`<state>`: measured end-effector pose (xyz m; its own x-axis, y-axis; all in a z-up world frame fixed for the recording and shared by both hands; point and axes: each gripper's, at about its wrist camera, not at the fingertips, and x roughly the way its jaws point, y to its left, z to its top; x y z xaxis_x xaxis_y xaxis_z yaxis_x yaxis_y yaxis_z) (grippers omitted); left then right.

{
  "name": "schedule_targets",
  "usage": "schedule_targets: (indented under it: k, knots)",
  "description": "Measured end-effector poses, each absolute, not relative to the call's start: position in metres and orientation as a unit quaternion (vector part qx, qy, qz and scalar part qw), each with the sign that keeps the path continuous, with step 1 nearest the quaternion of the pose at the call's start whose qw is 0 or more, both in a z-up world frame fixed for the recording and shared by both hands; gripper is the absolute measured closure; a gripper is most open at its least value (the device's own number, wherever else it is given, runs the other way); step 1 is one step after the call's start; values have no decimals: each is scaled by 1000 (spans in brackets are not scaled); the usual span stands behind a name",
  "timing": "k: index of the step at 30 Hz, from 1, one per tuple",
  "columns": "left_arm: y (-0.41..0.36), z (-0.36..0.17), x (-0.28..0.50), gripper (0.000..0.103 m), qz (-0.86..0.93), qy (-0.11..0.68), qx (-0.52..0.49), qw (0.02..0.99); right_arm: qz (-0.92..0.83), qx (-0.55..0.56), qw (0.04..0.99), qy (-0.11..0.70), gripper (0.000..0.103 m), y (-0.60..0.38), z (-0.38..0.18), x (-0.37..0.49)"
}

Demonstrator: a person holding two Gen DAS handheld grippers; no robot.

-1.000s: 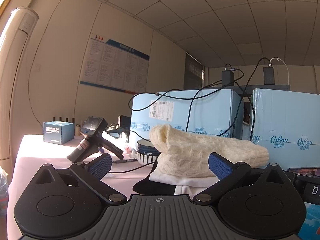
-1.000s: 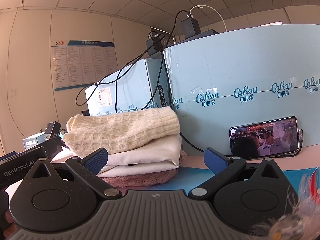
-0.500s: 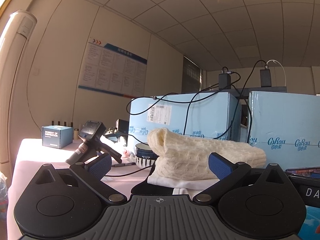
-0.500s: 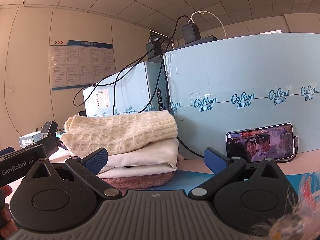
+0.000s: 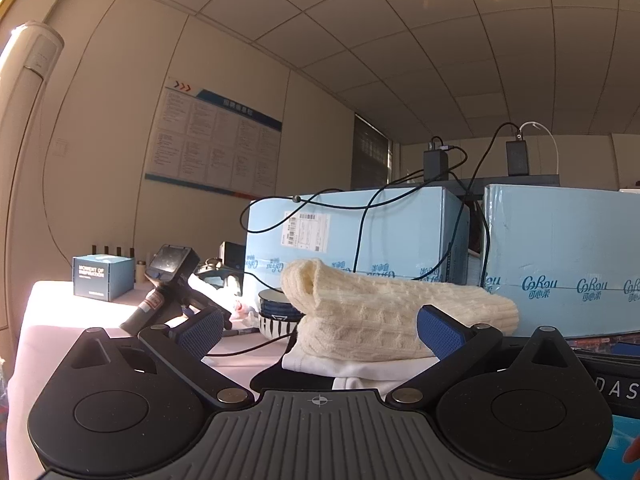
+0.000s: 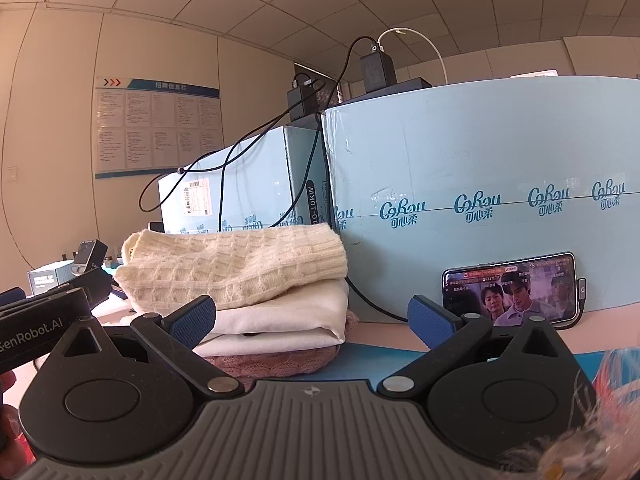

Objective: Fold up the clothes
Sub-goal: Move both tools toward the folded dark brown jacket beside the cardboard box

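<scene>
Both the left tongs and right tongs are hovering spread wide and empty, facing a cream knit sweater topping folded clothes on the desk.

My workroom: beige walls under a panelled ceiling | blue-headed notice board on the far wall | dark window in the corner | tall white air conditioner left | sunlight washing my pink-clothed table
</scene>
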<state>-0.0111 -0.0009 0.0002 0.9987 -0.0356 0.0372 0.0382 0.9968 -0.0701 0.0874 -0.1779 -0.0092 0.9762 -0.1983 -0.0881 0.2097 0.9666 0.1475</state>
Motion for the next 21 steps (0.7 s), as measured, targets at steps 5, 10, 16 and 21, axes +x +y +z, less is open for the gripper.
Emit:
schedule_targets:
  k: [5,10,16,21]
  knots:
    - [1,1,-12,0,-23,-22,-43,999,-106,79,991,37,0,-178,-9,87]
    - [2,1,-11,0,-28,-23,-46,998,-108,78,990,36,0,-177,-9,85]
    - [4,1,-12,0,-26,-24,-51,998,-112,79,990,24,0,-176,-7,81]
    - [6,1,-12,0,-27,-24,-56,998,-110,77,991,22,0,-173,-7,79]
